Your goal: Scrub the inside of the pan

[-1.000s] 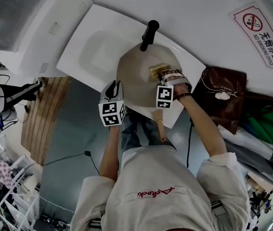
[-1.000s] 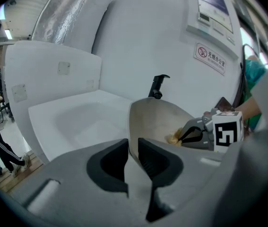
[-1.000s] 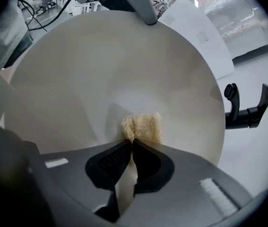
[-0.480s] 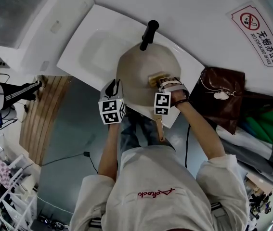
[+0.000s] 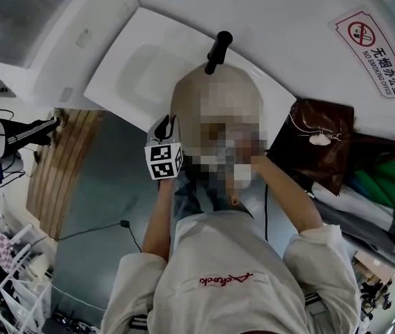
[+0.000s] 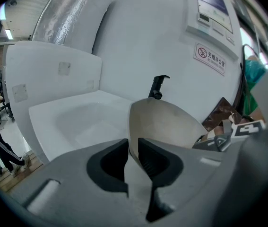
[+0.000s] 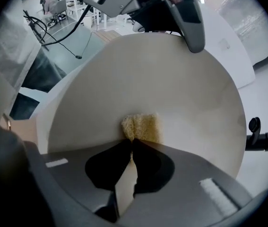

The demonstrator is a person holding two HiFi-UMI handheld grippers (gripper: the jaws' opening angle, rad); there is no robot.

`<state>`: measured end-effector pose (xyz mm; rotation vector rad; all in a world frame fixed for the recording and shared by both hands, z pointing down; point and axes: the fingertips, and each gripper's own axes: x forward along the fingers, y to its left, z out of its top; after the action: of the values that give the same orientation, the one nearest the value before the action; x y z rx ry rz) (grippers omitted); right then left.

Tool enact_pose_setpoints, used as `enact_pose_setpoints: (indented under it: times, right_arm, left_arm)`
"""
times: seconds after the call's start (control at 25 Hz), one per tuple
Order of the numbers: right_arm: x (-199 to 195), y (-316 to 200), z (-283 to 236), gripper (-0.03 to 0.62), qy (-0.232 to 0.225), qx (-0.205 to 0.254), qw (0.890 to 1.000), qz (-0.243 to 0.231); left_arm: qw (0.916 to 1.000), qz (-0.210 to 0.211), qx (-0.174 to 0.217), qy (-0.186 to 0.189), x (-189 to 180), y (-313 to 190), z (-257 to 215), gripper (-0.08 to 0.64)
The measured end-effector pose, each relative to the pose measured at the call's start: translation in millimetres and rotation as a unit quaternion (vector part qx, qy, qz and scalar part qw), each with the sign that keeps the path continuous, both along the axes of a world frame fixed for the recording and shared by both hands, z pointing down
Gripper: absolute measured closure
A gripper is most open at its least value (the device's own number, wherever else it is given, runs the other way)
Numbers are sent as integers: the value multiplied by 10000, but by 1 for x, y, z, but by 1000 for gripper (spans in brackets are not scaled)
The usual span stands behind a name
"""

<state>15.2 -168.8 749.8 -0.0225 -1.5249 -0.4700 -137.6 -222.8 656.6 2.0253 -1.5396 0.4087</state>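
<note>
A beige pan [image 7: 171, 74] stands tilted over a white sink [image 5: 138, 68], its black handle [image 5: 218, 50] pointing away from me. My left gripper [image 6: 133, 148] is shut on the pan's near rim, which runs between its dark pads; in the head view it sits at the pan's left edge [image 5: 165, 129]. My right gripper [image 7: 132, 143] is shut on a yellow sponge [image 7: 142, 126], which presses on the pan's inner surface. In the head view a mosaic patch hides the right gripper and most of the pan [image 5: 185, 110]. The left gripper view shows the pan [image 6: 167, 124] edge-on beside the sink [image 6: 77, 119].
A brown bag [image 5: 315, 138] and green cloth [image 5: 385, 179] lie to the right of the sink. A no-smoking sign [image 5: 377, 47] is on the white wall. A wooden slat strip [image 5: 65, 165] and a cable [image 5: 124, 225] lie on the grey floor at the left.
The right gripper slid the sponge a little toward me across the pan's inside. The left gripper and the pan have hardly moved.
</note>
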Motion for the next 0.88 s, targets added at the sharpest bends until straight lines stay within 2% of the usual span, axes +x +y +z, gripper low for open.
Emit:
enact_pose_setpoints:
  times: [0.4, 0.88]
  right_arm:
    - [-43, -2, -3, 569, -247, -44, 9997, 37]
    - [-80, -41, -12, 569, -398, 141, 9991, 107]
  left_arm:
    - [9999, 109, -14, -24, 1, 0, -1, 489]
    - [9998, 211, -47, -17, 1, -1, 0, 486]
